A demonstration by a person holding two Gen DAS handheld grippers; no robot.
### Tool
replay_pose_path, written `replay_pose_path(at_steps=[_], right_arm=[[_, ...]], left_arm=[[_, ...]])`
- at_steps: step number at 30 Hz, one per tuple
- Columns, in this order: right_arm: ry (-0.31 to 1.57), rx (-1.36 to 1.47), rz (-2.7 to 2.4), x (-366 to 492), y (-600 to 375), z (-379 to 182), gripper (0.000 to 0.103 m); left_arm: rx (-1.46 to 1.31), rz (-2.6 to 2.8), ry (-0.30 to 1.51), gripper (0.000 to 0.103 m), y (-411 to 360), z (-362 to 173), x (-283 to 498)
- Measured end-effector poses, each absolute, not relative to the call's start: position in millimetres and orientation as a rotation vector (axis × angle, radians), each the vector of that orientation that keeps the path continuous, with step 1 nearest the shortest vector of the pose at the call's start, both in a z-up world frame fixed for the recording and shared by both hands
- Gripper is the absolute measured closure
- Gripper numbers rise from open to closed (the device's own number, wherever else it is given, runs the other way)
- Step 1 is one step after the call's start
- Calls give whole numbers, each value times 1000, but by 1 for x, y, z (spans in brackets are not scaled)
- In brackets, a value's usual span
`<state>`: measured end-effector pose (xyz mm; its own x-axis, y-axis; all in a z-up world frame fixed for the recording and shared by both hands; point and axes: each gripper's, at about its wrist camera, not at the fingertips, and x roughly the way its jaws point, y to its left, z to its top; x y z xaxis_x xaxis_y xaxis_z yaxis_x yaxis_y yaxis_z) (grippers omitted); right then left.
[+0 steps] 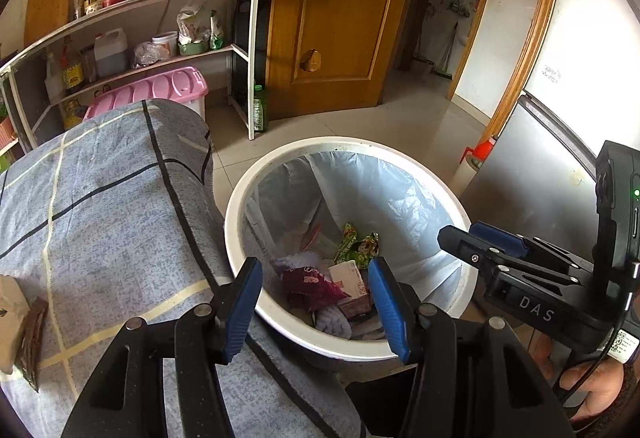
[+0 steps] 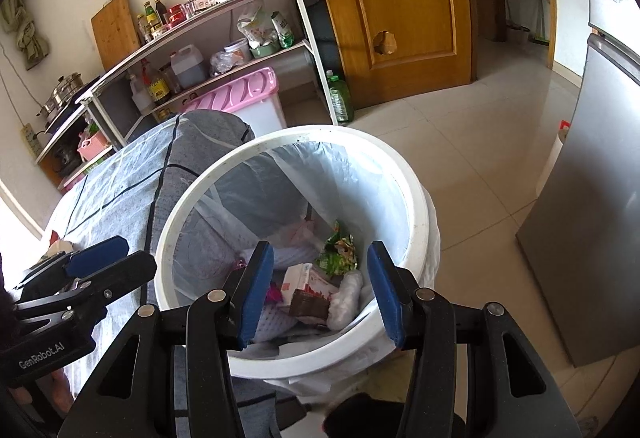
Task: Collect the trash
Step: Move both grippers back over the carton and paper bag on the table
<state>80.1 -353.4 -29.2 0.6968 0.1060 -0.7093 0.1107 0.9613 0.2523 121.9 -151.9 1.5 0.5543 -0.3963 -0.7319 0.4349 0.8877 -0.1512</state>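
A round white bin (image 2: 416,198) with a thin crinkled plastic liner stood on pale floor tiles beside a grey checked cloth. Crumpled wrappers (image 2: 338,252) and a flattened carton lay inside it. Both the left gripper (image 1: 316,302) and right gripper (image 2: 320,290) angled down over the bin, blue-padded jaws apart, empty

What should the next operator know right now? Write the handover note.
Left gripper: open, empty, over the bin.
Right gripper: open, empty, over the same bin.
Things: wrappers, a small carton and tissue lie in the bin's liner. A brown packet sits on the checked cloth beside the bin.
Done: several pieces binned.
Left: probably that brown packet.
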Motion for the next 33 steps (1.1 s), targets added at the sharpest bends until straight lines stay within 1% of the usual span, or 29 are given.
replay_pose_path(at_steps=[19, 25, 29, 33], right_arm=[[749, 238, 102, 72, -292, -6, 53], [743, 209, 180, 76, -256, -4, 53], [754, 178, 220, 82, -232, -7, 50], [763, 151, 252, 88, -208, -9, 49]], left_arm=[[-34, -369, 787, 48, -68, 21, 98], [-47, -267, 770, 48, -25, 20, 91], [-78, -197, 765, 48, 9, 17, 88], [-115, -110, 769, 48, 45, 15, 87]])
